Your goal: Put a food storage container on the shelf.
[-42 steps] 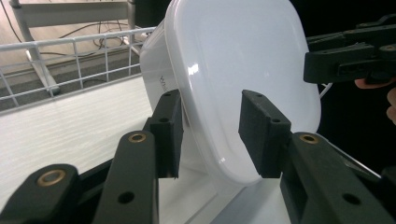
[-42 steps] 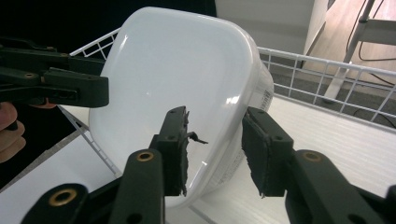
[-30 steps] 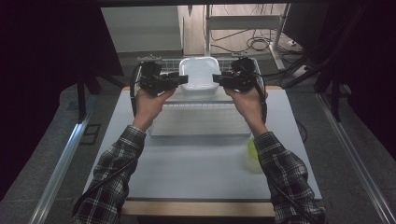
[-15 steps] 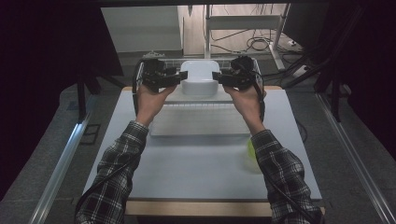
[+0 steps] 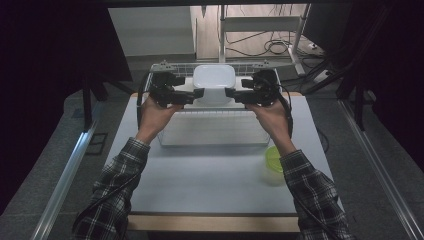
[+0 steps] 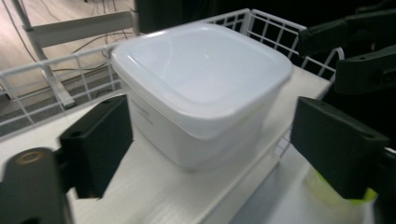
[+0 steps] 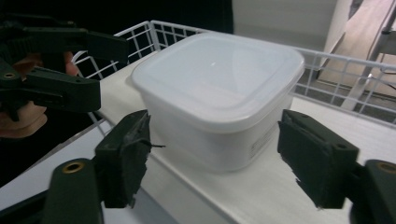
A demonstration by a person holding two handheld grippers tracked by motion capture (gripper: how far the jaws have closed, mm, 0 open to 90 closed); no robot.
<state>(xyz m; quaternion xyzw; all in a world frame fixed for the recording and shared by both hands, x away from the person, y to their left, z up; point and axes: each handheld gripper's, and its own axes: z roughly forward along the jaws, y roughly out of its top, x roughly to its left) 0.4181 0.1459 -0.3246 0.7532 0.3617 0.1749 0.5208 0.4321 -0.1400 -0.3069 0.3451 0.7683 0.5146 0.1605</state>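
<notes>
A white lidded plastic container (image 5: pixel 214 80) stands on the white upper shelf of a wire rack (image 5: pixel 215 125) at the table's far side. My left gripper (image 5: pixel 197 93) reaches it from the left and my right gripper (image 5: pixel 231 93) from the right. In the left gripper view the container (image 6: pixel 201 88) sits between my left gripper's (image 6: pixel 217 147) jaws, which have just been opening and stand clear of its walls. The right gripper view likewise shows the container (image 7: pixel 219 93) between my right gripper's (image 7: pixel 219 158) jaws, which also have just been opening, with gaps on both sides.
A round tub with a yellow-green lid (image 5: pixel 272 160) stands on the white table by the right forearm. The rack's wire rim (image 7: pixel 336 70) rises behind the container. Dark curtains flank the table, and cables lie on the floor beyond it.
Both grippers' jaws have spread away from the container's sides. The hands and the container have stayed almost where they were.
</notes>
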